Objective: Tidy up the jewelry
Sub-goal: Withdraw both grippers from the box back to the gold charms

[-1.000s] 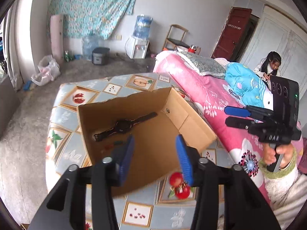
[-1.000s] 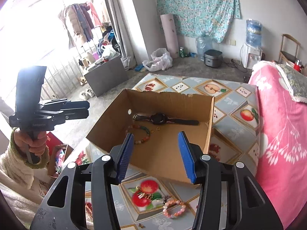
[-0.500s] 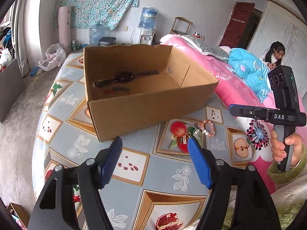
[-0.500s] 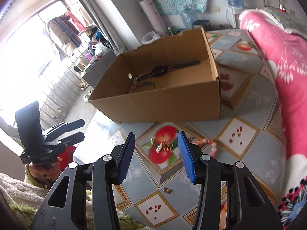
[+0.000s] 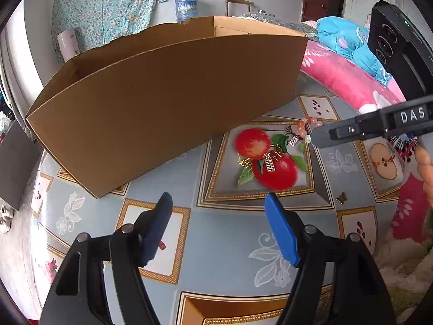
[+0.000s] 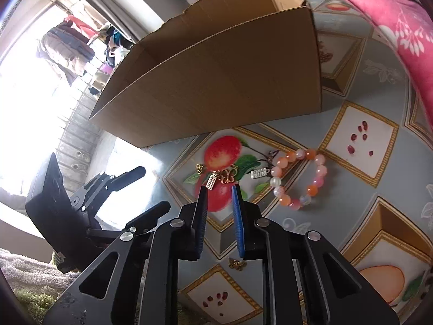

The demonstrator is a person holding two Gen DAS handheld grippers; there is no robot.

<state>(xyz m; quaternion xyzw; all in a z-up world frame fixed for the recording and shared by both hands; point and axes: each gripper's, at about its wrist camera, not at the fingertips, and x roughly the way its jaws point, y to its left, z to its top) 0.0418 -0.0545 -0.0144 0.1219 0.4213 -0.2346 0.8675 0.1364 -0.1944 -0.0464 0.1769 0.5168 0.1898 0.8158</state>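
The right gripper [image 6: 219,189], its jaws just narrowed with nothing between them, hovers low over small gold charms [image 6: 226,175] beside a pink-and-orange beaded bracelet [image 6: 297,180], both lying before the open brown cardboard box [image 6: 216,81]. The left gripper [image 5: 216,203] gapes wide, empty. Next likely comes a fine pinch on one charm. A fruit-patterned tablecloth [image 5: 270,230] covers the table; a pink floral quilt [image 5: 343,78] lies beyond.

A floral cloth [image 5: 108,8] hangs on the white wall (beside a water dispenser [image 5: 186,6]); bright window [image 6: 29,94] light floods in.
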